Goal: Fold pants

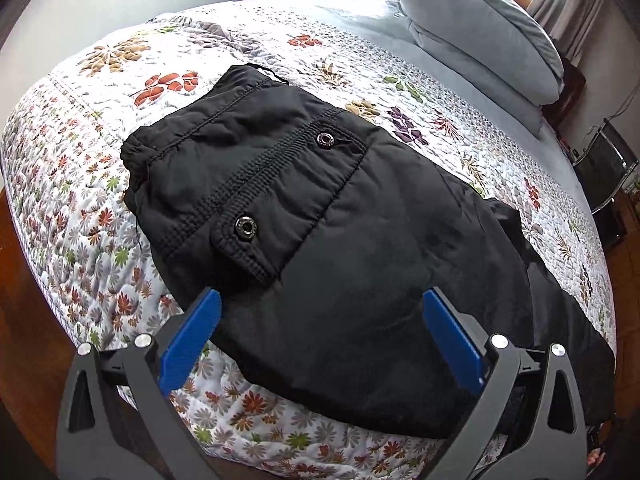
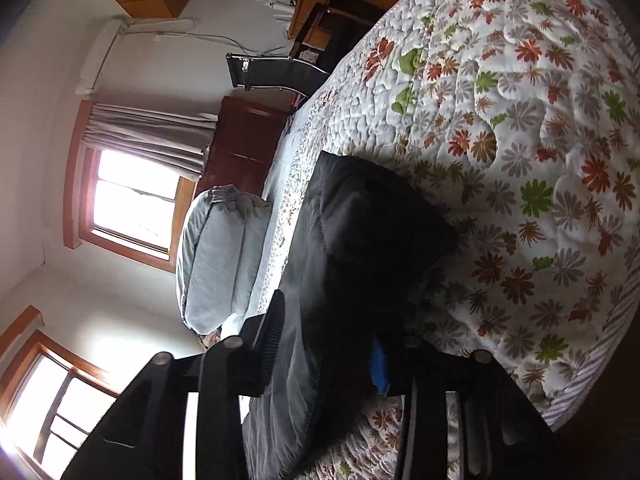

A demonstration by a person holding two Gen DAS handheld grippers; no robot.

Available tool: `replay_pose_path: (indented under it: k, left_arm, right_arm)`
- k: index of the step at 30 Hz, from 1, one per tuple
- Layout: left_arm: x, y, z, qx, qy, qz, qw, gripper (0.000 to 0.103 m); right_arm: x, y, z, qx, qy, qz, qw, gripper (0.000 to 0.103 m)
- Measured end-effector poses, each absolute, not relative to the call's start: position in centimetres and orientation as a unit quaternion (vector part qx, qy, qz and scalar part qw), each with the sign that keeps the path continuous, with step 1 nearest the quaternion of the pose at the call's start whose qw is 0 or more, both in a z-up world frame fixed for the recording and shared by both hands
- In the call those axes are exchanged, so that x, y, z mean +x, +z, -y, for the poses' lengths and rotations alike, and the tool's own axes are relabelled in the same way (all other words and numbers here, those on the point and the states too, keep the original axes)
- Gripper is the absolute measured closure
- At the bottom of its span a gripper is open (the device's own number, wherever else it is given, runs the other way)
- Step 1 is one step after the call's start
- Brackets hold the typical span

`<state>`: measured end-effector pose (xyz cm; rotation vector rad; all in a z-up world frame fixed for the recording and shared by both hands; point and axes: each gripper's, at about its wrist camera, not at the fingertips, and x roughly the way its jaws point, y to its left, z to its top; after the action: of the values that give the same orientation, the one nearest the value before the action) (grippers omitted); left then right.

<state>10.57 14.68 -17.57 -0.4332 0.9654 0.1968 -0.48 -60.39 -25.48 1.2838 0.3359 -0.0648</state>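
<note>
black pants (image 1: 340, 216) are lying on a bed, over a flowered quilt (image 1: 80, 208), folded into a thick bundle. waistband end is pointing away from the left wrist camera, toward the far side of the quilt; the elastic band and two metal snaps (image 1: 325, 141) are facing up on a back pocket flap. another layer of the same dark cloth is trailing off toward the lower right edge in that view.

left claw (image 1: 320, 340) is hovering over the near end of the bundle, released: its blue pads (image 1: 192, 340) are standing wide apart, one on each side of the cloth, neither pressing on it.

right claw (image 2: 324, 348) is coming in low along the bed, camera rolled on its side. its fingers are sitting either side of a raised fold of the pants (image 2: 360, 240), with cloth between them; one dark ribbed finger (image 2: 272, 332) is showing on the left, a sliver of blue pad (image 2: 380, 368) on the right, half buried in fabric. whether the pads are actually pinching the fold, cannot tell.

a grey pillow (image 1: 480, 36) is lying at the head of the bed, well apart from the pants. window (image 2: 132, 200) with drawn curtain is showing beyond it.
</note>
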Motion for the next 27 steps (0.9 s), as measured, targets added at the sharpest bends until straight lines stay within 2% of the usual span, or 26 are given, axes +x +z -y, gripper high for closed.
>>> replay_pose_path:
  k: [1,13,18,27]
  left_arm:
    - [10.5,-17.6,-14.7,-0.208,0.092,-0.459,0.859,0.003]
    - [10.3,-17.7,-14.7,-0.21,0.085,-0.455,0.861,0.003]
    - [10.0,-17.5,-15.1,-0.222,0.076,-0.452,0.861,0.003]
    - [9.6,-17.3,-15.8,-0.246,0.068,-0.446,0.858,0.003]
  right_arm:
    - [-0.4,-25.2,60.3,0.594,-0.031,-0.154,0.789,0.072]
    - [1.4,-18.3,58.0,0.528,-0.011,-0.14,0.837,0.072]
    - [3.2,-13.5,55.1,0.466,0.02,-0.144,0.873,0.072]
    - [6.0,-9.3,49.0,0.41,0.092,-0.156,0.894,0.072]
